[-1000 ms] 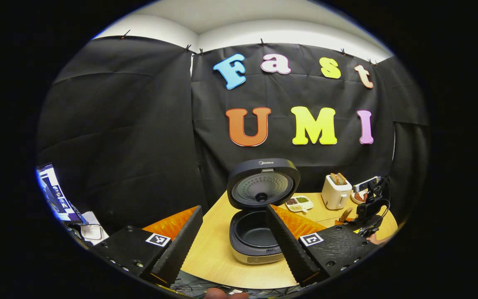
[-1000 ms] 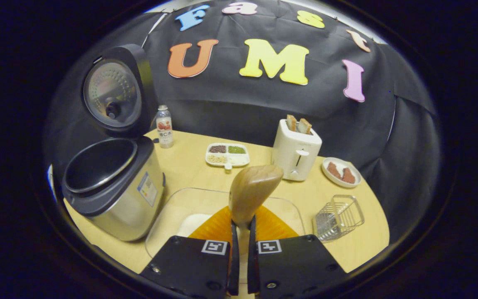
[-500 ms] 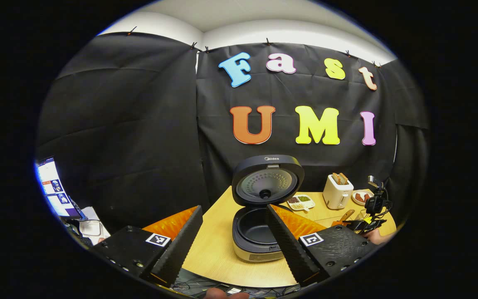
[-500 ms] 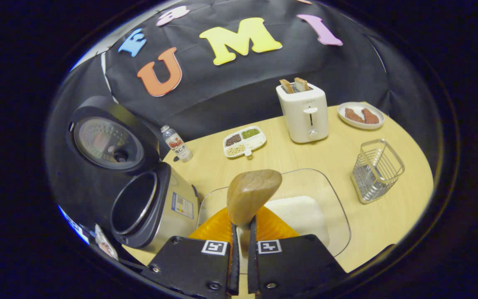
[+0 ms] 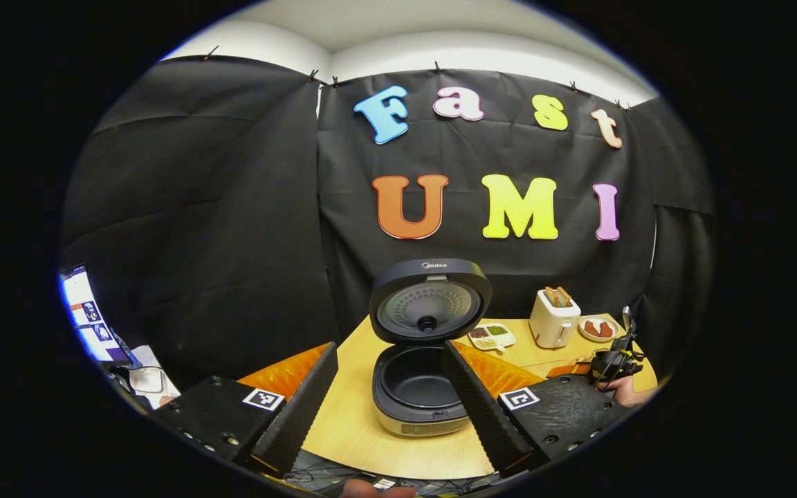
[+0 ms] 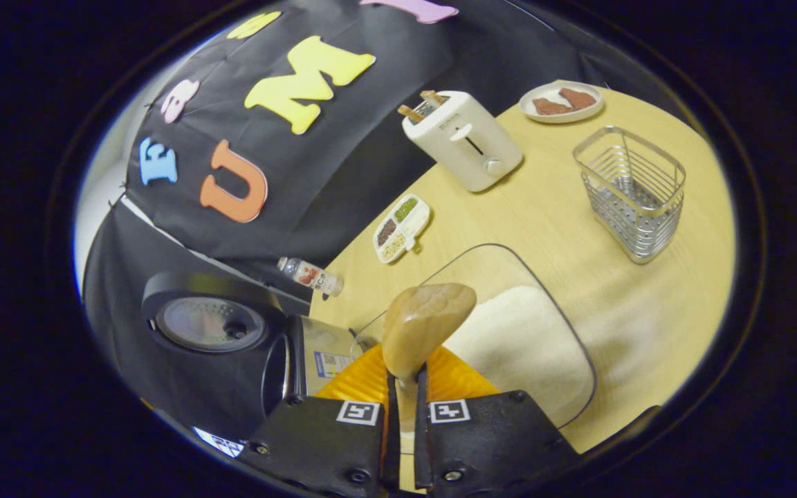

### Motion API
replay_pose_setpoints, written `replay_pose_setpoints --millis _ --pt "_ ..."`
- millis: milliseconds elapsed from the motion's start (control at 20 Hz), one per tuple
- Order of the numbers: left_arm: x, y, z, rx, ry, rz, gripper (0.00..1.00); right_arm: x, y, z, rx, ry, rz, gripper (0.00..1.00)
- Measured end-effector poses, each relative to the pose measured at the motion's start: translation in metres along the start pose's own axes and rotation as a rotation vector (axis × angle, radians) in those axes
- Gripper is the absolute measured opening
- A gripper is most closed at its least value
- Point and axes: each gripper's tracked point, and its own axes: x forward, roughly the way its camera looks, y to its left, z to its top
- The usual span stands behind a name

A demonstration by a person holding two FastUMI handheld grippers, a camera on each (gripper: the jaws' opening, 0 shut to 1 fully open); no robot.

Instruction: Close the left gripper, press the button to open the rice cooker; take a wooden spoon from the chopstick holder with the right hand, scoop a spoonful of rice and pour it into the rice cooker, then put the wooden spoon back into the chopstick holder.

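Wooden spoon (image 6: pixel 426 325) clamped by its handle in the right gripper (image 6: pixel 404 429), bowl up and rolled over the glass dish (image 6: pixel 582 360) of rice (image 6: pixel 516 339). Next, by my reading: dip the bowl into the heap, then level it before lifting so grains stay put. Left gripper (image 5: pixel 388 394) idle, fingers spread and holding nothing, before the rice cooker (image 5: pixel 416 408), lid up; wire chopstick holder (image 6: pixel 634 190) stands farther off.

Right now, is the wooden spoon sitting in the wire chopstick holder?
No, the wire chopstick holder stands with nothing in it, while the wooden spoon is clamped in the right gripper above the rice dish.
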Motion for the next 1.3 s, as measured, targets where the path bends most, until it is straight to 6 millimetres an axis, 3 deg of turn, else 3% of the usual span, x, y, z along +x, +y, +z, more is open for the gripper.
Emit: replay_pose_setpoints --millis 200,500,750,900,1100,1300 --pt "0.003 -0.019 -0.002 -0.018 0.013 -0.016 0.98 -0.020 -0.006 0.020 0.069 -0.020 0.045 0.13" --pt "0.003 -0.032 0.002 -0.041 0.005 0.003 0.98 -0.053 -0.003 0.056 0.173 -0.060 0.121 0.13" --pt "0.000 -0.023 0.001 -0.044 -0.005 0.038 0.98 -0.063 0.028 0.072 0.220 -0.067 0.180 0.13" --pt "-0.003 -0.010 -0.002 -0.053 -0.004 0.060 0.98 -0.060 0.062 0.068 0.213 -0.051 0.216 0.13" --pt "-0.005 0.011 -0.009 -0.047 0.005 0.082 0.98 -0.049 0.132 0.049 0.205 -0.014 0.290 0.13" --pt "-0.008 0.026 -0.007 -0.042 -0.002 0.070 0.98 -0.022 0.198 0.019 0.138 0.041 0.340 0.13"
